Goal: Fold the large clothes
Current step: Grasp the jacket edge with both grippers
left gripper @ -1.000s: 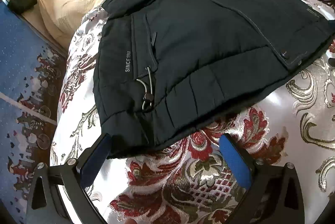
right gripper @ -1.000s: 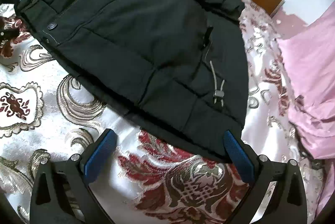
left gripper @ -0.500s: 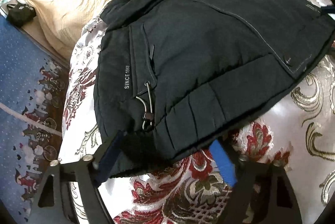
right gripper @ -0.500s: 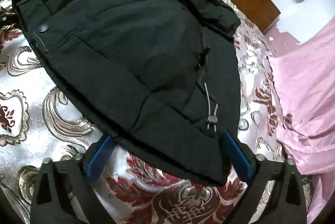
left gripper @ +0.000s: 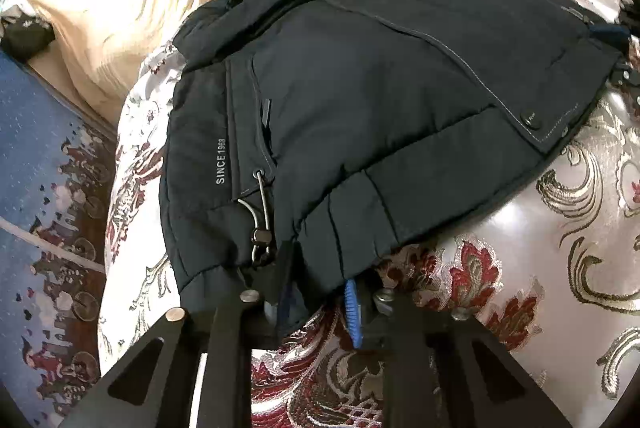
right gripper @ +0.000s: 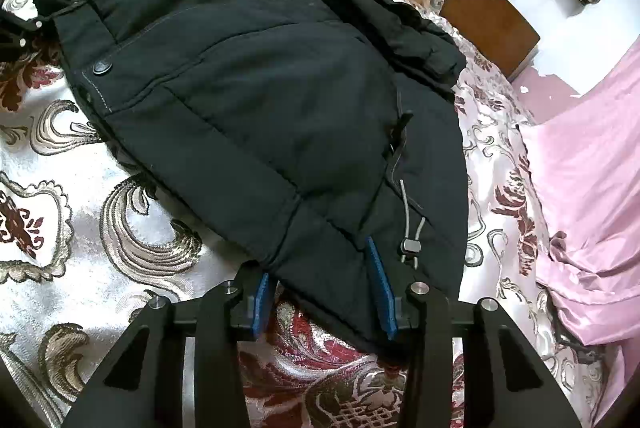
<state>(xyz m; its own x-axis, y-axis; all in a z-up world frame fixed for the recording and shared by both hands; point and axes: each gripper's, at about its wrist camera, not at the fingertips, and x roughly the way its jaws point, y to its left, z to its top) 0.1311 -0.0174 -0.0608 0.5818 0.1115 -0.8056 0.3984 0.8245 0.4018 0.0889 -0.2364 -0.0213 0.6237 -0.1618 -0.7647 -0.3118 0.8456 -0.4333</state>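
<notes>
Jacket (left gripper: 360, 99), black, padded, hem drawcords

Black jacket (left gripper: 380, 87) atop brocade bedspread (left gripper: 560, 268)

the bed is covered with a shiny silver bedspread (left gripper: 560, 228) that has dark red flowers and gold swirls. a cream blanket (left gripper: 120, 7) lies bunched up at the far end. next to it is a brown wooden board (right gripper: 492, 23). a soft pink sheet (right gripper: 592, 155) is piled on one side. the floor has a blue rug (left gripper: 40, 187) with little pictures on it. the wall (right gripper: 560, 7) is white, and the light is bright.
</notes>
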